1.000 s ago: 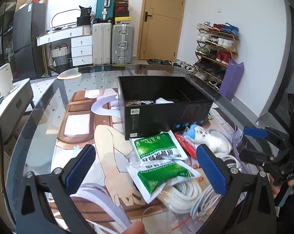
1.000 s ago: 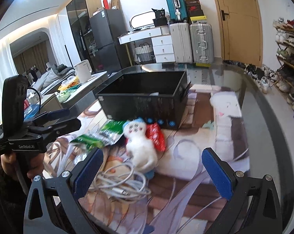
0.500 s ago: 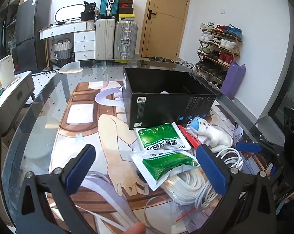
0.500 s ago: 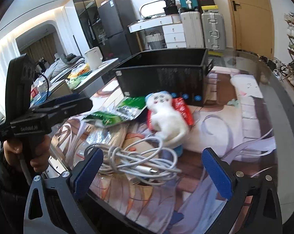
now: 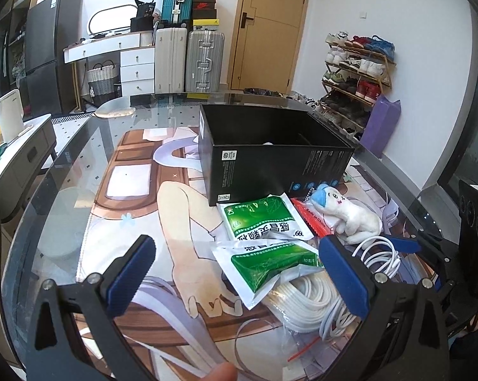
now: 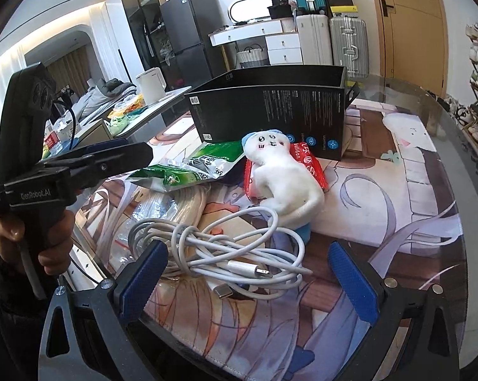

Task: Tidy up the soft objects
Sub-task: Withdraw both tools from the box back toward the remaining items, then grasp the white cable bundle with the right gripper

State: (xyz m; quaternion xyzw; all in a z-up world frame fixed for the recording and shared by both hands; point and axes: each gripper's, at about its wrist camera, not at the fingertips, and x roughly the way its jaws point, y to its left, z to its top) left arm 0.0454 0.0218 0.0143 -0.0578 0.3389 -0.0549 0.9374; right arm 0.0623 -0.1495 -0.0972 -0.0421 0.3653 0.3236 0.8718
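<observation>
Both grippers stood wide open and gripped nothing. From its own wrist camera, the left gripper (image 5: 235, 273) hung low over the glass table (image 5: 64, 171), its blue pads spread to either side of a green-and-white sachet (image 5: 270, 263) that lay on a coil of thick white tubing (image 5: 305, 298). A second green sachet (image 5: 261, 219) lay just beyond, its far edge touching the front wall of the open black cardboard box (image 5: 270, 165). Right of that sachet a red foil packet (image 5: 308, 219) showed beneath a white plush toy (image 5: 353, 216) with a blue cap, which lay on its side near the box's front corner.

In the right wrist view, the right gripper (image 6: 248, 281) was held low with its pads apart around a tangled white charging cable (image 6: 226, 247), whose connector ends lay between them. The plush toy (image 6: 286, 174) lay just past the cable, resting on the red packet (image 6: 308, 165) and close to the black box (image 6: 270, 108). The left gripper (image 6: 112, 155) appeared at the left of this view, held in a hand (image 6: 45, 238) and pointing over the sachets (image 6: 188, 171). A printed anime mat (image 6: 397, 197) covered the tabletop under everything.
</observation>
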